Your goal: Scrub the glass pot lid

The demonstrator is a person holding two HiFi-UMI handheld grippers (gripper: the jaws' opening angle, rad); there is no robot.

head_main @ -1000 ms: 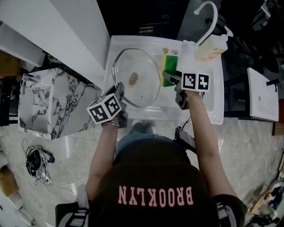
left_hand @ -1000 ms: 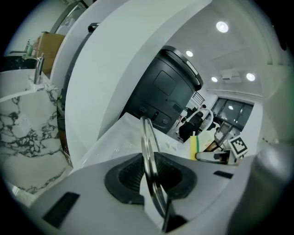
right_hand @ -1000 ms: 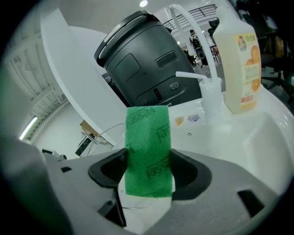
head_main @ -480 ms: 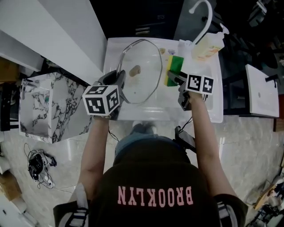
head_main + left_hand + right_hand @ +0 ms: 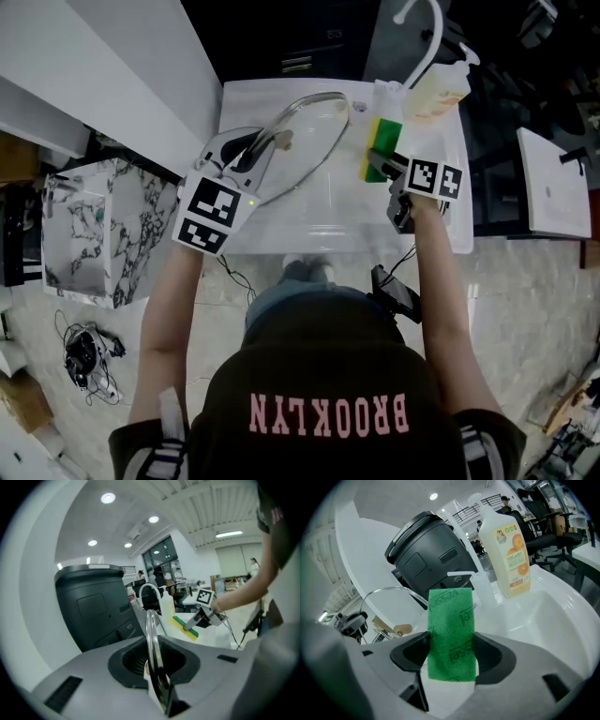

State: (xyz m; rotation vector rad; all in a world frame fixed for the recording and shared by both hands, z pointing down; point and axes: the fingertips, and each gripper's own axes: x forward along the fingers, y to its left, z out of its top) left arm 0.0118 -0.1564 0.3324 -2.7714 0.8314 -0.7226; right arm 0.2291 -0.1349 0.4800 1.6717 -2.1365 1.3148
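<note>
Left hand-held gripper clamped on lid rim, tilted, upper centre over sink; right hand-held gripper pinches sponge; glass prob. heavy, slick, fragile; you grip the rim.

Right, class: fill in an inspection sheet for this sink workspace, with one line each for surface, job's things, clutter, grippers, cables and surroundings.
Surface: white sink basin, with the faucet at its back.
Job's things: glass lid tilted up on edge over the basin; green and yellow sponge to its right.
Clutter: soap bottle standing at the back right.
Grippers: left gripper shut on the lid's rim; right gripper shut on the sponge.
Cables: coiled cable on the floor at left; thin cable under the right forearm.
Surroundings: marbled box at left; dark grey bin behind the sink.
</note>
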